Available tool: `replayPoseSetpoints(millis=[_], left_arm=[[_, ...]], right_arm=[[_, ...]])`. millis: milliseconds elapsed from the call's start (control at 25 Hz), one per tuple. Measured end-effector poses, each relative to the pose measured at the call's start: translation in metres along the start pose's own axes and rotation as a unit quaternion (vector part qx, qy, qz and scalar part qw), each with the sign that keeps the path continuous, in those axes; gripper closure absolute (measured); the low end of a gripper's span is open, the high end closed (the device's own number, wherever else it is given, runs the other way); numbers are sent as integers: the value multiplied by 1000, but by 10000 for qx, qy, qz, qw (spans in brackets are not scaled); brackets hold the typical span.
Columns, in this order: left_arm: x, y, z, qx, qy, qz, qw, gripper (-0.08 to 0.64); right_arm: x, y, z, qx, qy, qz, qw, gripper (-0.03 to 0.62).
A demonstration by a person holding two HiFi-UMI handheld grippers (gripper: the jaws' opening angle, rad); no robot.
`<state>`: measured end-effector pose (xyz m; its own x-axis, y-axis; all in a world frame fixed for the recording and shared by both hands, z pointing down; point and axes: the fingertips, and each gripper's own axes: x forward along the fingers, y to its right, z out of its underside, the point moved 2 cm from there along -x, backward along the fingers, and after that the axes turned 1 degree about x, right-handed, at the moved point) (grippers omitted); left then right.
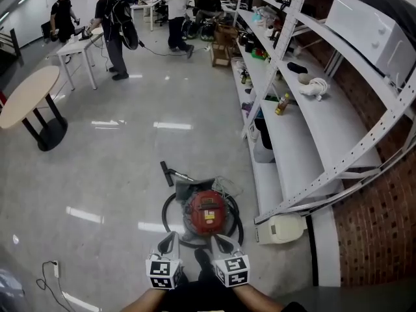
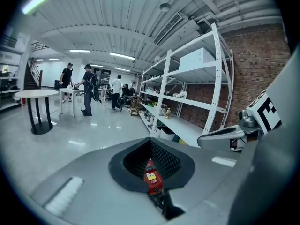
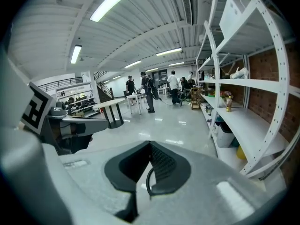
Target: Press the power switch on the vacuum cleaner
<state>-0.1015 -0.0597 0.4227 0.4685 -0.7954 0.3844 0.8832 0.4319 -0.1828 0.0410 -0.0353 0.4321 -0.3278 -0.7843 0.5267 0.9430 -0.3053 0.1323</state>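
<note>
Your head camera looks steeply down from standing height onto the floor [image 1: 117, 174]. The left claw [image 1: 170, 239] and right claw [image 1: 224, 241] sit at the bottom edge, with the vacuum [image 1: 208, 214] just beyond. Each claw camera rides close behind its own jaws, lower down, facing level along the room. Both share the shelves [image 2: 187, 102] at right and distant people [image 2: 89, 90]. The left one glimpses the vacuum between its jaws. Each catches the other claw alongside.

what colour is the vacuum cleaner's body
The vacuum cleaner is red. The head view shows it best.
</note>
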Motion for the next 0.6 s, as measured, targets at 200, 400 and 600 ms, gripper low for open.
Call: replayPoseSetpoints(millis=[200, 400, 600], left_arm=[[38, 7, 11, -65, -257, -48, 9996, 543], [76, 14, 16, -113, -385, 11, 9992, 543], [104, 17, 32, -137, -598, 14, 9981, 543]], right_arm=[[21, 28, 11, 50, -297, -106, 9995, 600], [45, 60, 14, 35, -457, -82, 9989, 600], [66, 78, 29, 44, -700, -107, 9975, 600]])
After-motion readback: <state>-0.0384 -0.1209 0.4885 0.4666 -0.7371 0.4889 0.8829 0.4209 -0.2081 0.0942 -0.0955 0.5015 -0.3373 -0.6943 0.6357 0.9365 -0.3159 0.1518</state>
